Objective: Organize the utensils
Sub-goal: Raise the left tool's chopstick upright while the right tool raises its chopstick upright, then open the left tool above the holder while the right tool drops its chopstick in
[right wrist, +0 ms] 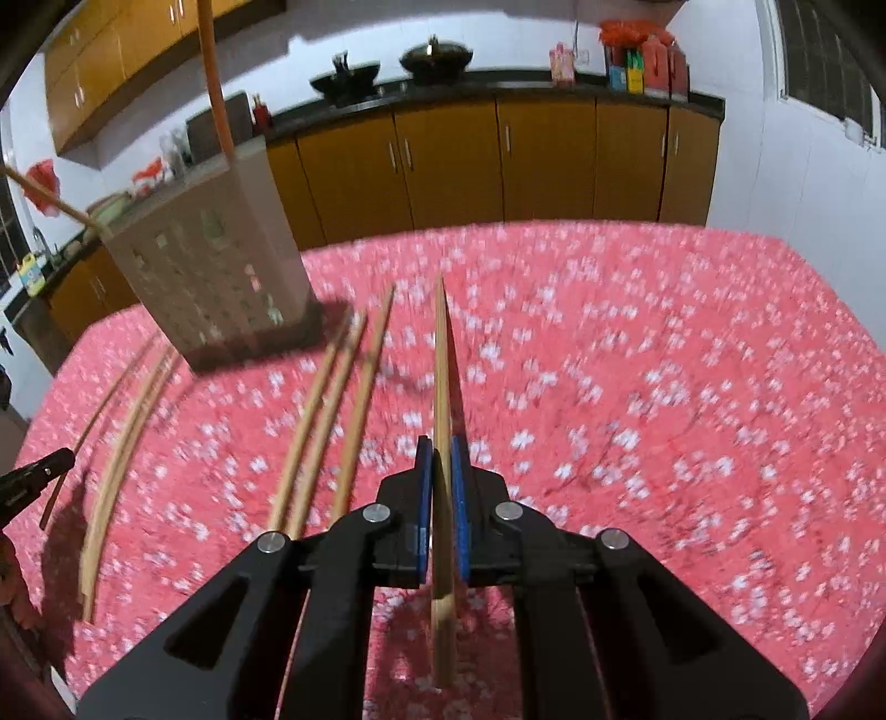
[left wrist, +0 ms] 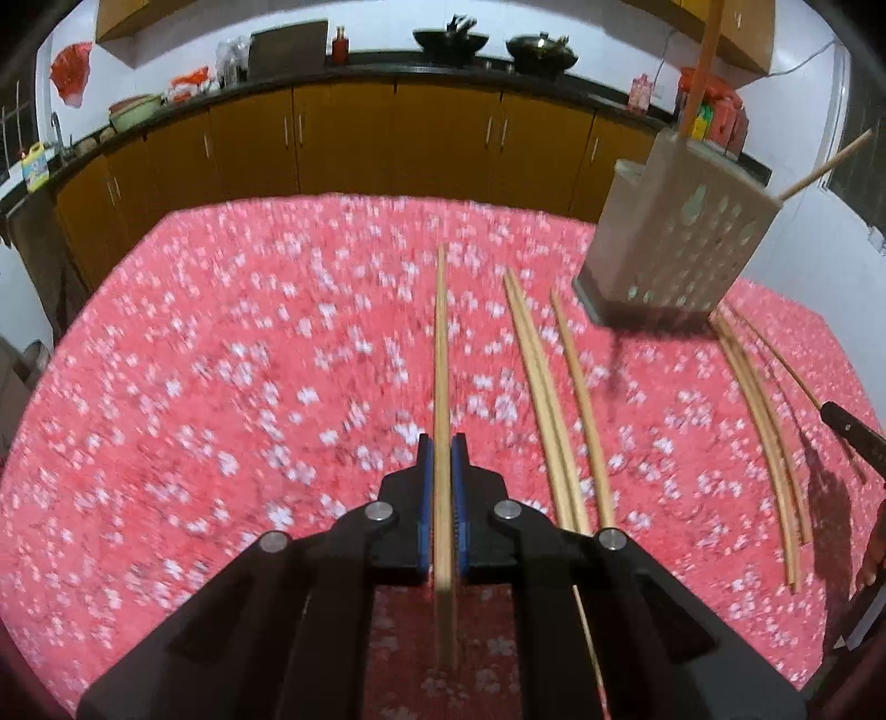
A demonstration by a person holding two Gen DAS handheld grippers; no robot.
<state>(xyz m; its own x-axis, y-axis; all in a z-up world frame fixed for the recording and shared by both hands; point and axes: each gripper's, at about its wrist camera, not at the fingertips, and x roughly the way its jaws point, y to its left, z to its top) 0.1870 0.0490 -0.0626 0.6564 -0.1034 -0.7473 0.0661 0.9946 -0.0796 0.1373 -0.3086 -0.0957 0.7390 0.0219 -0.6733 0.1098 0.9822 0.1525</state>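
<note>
My left gripper [left wrist: 442, 450] is shut on a pale wooden chopstick [left wrist: 441, 343] that runs forward between its blue pads, just above the red floral tablecloth [left wrist: 221, 387]. In the same way my right gripper [right wrist: 441, 450] is shut on another chopstick [right wrist: 441, 360]. A beige perforated utensil holder [left wrist: 675, 232] [right wrist: 221, 266] stands at the table's far side with two sticks [left wrist: 703, 72] [right wrist: 213, 77] leaning out of it. Several loose chopsticks [left wrist: 554, 399] [right wrist: 326, 421] lie on the cloth between the grippers and the holder, and more lie in a bundle [left wrist: 764, 421] [right wrist: 116, 454].
Brown kitchen cabinets [left wrist: 387, 138] under a dark counter with woks [left wrist: 451, 39] and bottles run behind the table. The other gripper's black tip shows at each frame's edge [left wrist: 853, 437] [right wrist: 33, 476]. Both pictures are motion-blurred.
</note>
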